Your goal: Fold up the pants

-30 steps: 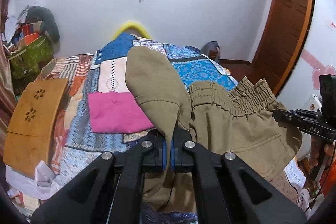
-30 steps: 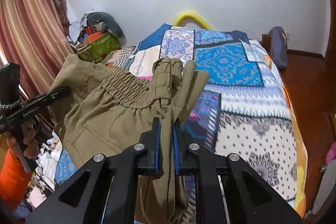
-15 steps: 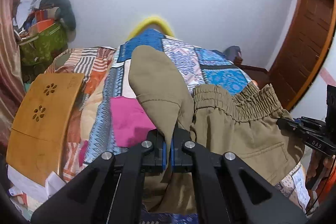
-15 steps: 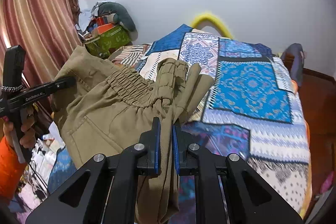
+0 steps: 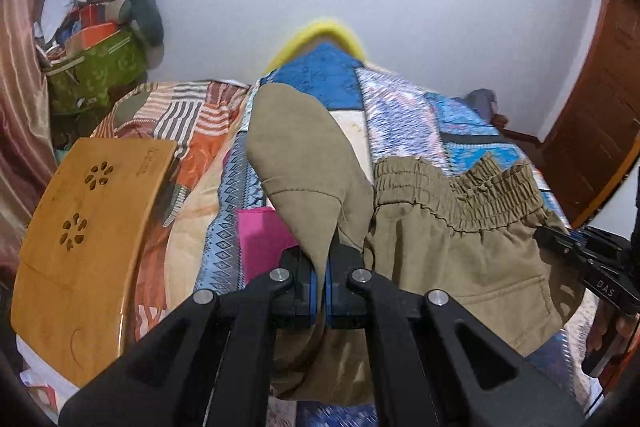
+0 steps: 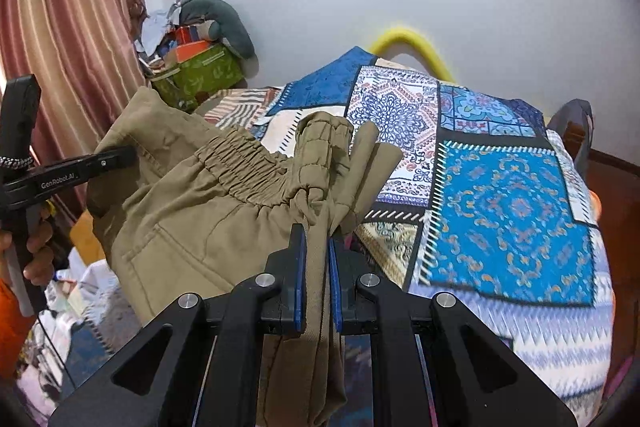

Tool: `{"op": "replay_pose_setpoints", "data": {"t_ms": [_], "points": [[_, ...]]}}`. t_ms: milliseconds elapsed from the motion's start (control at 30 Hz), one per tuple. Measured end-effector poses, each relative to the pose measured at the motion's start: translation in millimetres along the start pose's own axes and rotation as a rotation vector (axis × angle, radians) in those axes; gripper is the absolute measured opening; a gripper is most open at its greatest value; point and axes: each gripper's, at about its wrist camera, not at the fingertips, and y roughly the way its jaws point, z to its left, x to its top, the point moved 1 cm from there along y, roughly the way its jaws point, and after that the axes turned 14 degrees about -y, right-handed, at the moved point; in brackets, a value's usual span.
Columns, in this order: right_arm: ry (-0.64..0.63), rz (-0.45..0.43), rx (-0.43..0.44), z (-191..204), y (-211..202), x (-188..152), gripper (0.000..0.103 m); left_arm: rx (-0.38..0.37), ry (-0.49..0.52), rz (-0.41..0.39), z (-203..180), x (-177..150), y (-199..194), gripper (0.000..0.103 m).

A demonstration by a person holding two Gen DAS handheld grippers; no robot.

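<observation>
Khaki pants (image 5: 460,247) with an elastic waistband hang in the air between both grippers, above the near end of the bed. My left gripper (image 5: 319,287) is shut on one side of the waist, a flap of cloth standing up above it. My right gripper (image 6: 317,267) is shut on the other side of the waist (image 6: 320,155). The waistband (image 6: 240,163) stretches between them. Each gripper shows in the other's view: the right one (image 5: 580,259) at the right edge, the left one (image 6: 80,171) at the left edge. The legs hang below, out of view.
A bed with a patchwork cover (image 6: 500,195) lies ahead. A pink cloth (image 5: 260,243) lies on it. A wooden lap table (image 5: 88,239) leans at the left. A pile of bags (image 6: 200,67) and a curtain (image 6: 60,27) stand at the far left, a wooden door (image 5: 600,107) at the right.
Both grippers have lifted and tilted upward with the pants held; the bed sits lower in both views and the wall screen is nearer the top edge. Grips unchanged.
</observation>
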Motion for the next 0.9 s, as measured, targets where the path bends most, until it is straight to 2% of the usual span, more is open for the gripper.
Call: {"op": "replay_pose_setpoints", "data": {"t_ms": [167, 300, 367, 433, 533, 567, 633, 733, 800, 900], "points": [[-0.059, 0.058, -0.007, 2.6, 43.4, -4.7, 0.009, 0.051, 0.003, 0.064, 22.2, -8.4, 64.3, 0.002], [-0.066, 0.172, 0.002, 4.7, 85.4, -18.6, 0.009, 0.137, 0.024, 0.161, 44.5, -25.9, 117.2, 0.002], [-0.076, 0.198, -0.006, 4.7, 91.9, -22.5, 0.01, 0.163, 0.013, 0.199, 55.8, -33.3, 130.4, 0.003], [-0.069, 0.206, 0.007, 3.0, 90.3, -22.0, 0.01, 0.155, -0.024, 0.238, 71.5, -36.6, 140.8, 0.013], [-0.083, 0.242, -0.006, 3.4, 93.2, -26.4, 0.011, 0.159, -0.089, 0.253, 90.1, -39.7, 146.9, 0.021], [-0.083, 0.257, -0.01, 4.1, 93.7, -28.4, 0.013, 0.167, -0.112, 0.261, 96.3, -41.8, 148.5, 0.021], [-0.06, 0.28, -0.009, -0.4, 98.1, -31.8, 0.02, 0.179, -0.146, 0.275, 105.9, -45.1, 150.2, 0.03], [-0.014, 0.295, 0.016, -8.2, 96.7, -36.4, 0.026, 0.168, -0.172, 0.272, 113.5, -46.3, 144.3, 0.031], [0.003, 0.306, 0.009, -12.9, 92.1, -39.4, 0.04, 0.175, -0.173, 0.271, 114.6, -46.7, 138.8, 0.031], [0.018, 0.294, 0.008, -14.8, 80.0, -43.0, 0.044, 0.192, -0.165, 0.274, 114.1, -47.0, 125.0, 0.031]]}}
